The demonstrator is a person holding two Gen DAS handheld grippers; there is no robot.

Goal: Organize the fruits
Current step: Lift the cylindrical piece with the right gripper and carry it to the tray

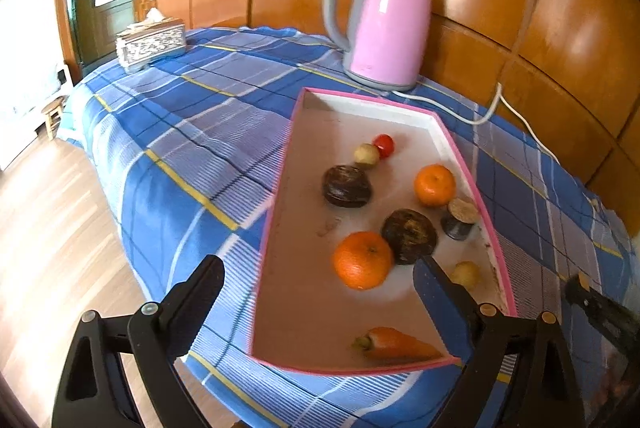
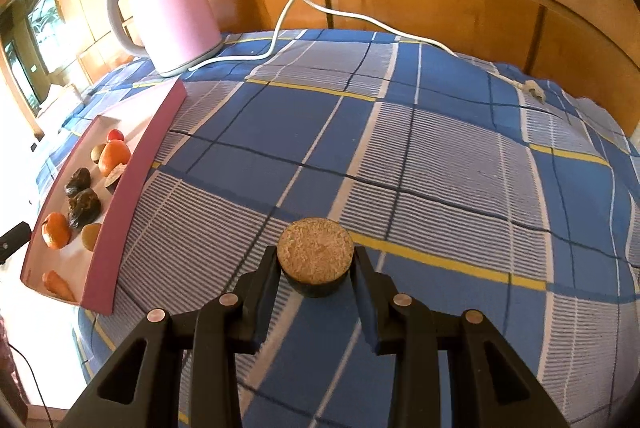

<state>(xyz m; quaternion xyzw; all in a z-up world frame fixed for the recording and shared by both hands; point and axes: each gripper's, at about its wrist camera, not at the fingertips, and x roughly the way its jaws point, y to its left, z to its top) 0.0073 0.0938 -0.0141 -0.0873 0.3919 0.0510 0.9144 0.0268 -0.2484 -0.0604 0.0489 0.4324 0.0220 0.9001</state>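
A pink-rimmed tray lies on the blue checked cloth and holds two oranges, two dark wrinkled fruits, small yellowish fruits, a red one, a carrot and a dark cork-topped piece. My left gripper is open and empty above the tray's near end. My right gripper is shut on a second dark cork-topped piece, just above the cloth, right of the tray.
A pink kettle stands behind the tray, its white cord trailing across the cloth to a plug. A tissue box sits at the far left corner. Wood panelling backs the table; the floor lies left.
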